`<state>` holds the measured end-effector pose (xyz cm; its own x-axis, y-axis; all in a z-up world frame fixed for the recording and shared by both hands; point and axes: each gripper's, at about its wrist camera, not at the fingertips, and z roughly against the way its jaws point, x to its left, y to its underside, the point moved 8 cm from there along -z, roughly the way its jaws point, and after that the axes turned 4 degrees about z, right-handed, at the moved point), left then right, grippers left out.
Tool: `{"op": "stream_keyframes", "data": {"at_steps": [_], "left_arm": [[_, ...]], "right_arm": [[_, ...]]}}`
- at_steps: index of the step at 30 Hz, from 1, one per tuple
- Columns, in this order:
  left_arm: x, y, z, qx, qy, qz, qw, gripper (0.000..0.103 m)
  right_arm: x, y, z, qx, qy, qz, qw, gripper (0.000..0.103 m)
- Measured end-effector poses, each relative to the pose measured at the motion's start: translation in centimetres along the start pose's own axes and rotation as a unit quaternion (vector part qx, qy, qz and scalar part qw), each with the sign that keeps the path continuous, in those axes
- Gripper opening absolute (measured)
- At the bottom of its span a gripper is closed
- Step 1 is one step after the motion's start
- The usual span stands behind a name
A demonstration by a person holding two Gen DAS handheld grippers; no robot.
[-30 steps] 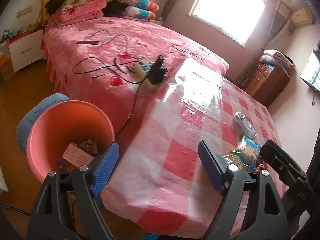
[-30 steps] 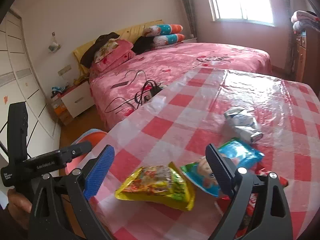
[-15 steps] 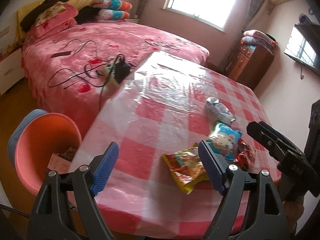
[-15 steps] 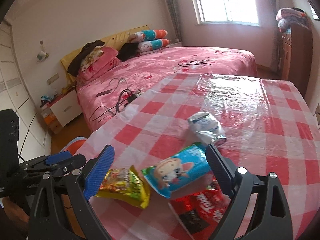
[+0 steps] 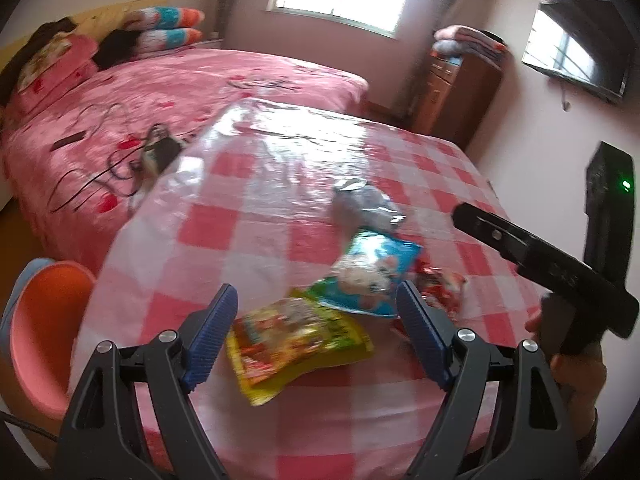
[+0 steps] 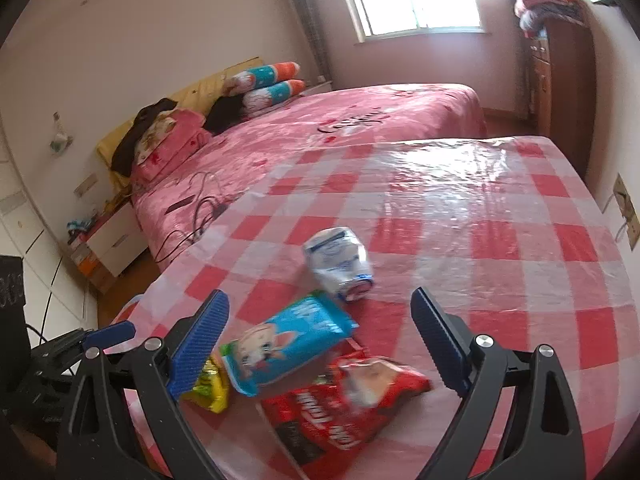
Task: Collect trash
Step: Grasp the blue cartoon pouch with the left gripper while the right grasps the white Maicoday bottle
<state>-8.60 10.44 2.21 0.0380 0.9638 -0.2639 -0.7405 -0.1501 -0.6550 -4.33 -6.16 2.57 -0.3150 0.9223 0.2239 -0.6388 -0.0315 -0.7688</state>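
Observation:
Several snack packets lie near the front edge of a checked table [image 5: 280, 220]. My left gripper [image 5: 316, 300] hangs open just above a yellow packet [image 5: 292, 340], touching nothing. Beyond it lie a blue packet [image 5: 372, 276], a red packet [image 5: 436, 288] and a crumpled silver-white packet [image 5: 368, 204]. An orange bin [image 5: 44, 320] stands on the floor at the far left. My right gripper [image 6: 320, 300] is open and empty over the blue packet [image 6: 288, 344] and the red packet [image 6: 348, 404]. The yellow packet [image 6: 210, 384] is partly hidden behind its left finger. The white packet [image 6: 340, 260] lies farther in.
A pink bed [image 5: 192, 92] runs along the table's far left side, with a power strip and cables [image 5: 158, 152] on it. A wooden dresser [image 5: 452, 92] stands at the back right and a TV [image 5: 580, 56] hangs on the right wall. A nightstand [image 6: 112, 240] sits by the headboard.
Both grippers have swept right along the table's edge. The bin slid to the left view's edge and the packets came in between the fingers. Neither pair of jaws changed width.

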Motion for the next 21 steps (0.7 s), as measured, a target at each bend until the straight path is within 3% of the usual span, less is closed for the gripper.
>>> {"op": "stream_keyframes", "data": {"at_steps": [6,13,21], "left_arm": [[-3.1,-0.1,-1.5,0.022,0.023,-0.040,0.9987,0.082],[-5.3,-0.4,-3.9,0.046,0.026,-0.085,0.9950,0.082],[-5.4,-0.3,-7.8,0.087,0.014,-0.094,0.9917,0.082]], "right_arm": [[-4.3,0.0,-0.1,0.006,0.014,-0.039,0.999,0.091],[-7.7,0.2,-1.0,0.018,0.007,-0.079,0.997,0.091],[-7.4,0.0,-2.9,0.037,-0.016,-0.083,0.996,0.091]]}}
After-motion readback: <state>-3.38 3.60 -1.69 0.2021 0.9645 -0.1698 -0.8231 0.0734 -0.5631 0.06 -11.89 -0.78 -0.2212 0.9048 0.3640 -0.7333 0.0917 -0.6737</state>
